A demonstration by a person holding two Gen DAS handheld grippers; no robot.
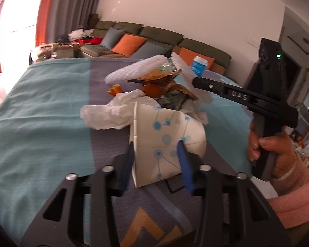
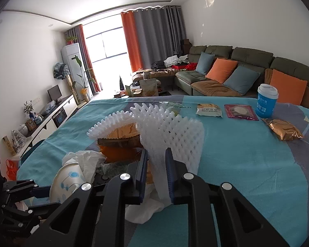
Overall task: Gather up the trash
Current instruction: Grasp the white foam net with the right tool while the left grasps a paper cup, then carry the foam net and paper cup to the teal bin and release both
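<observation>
Now the left gripper (image 1: 154, 156) is pinching the paper cup (image 1: 166, 142) beside the trash pile (image 2: 121, 142) mid-table, the right gripper (image 2: 156, 173) is squeezing white foam netting (image 2: 171, 131); bare tablecloth (image 2: 247, 164) is lying rightward.

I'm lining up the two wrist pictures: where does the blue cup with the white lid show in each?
Left wrist view: the blue cup stands small at upper centre-right, on the far edge of the tablecloth, before an orange cushion.
Right wrist view: the blue cup stands at far right, past the snack packets, upright.
Shared landmark: the white foam net on the trash pile.
</observation>
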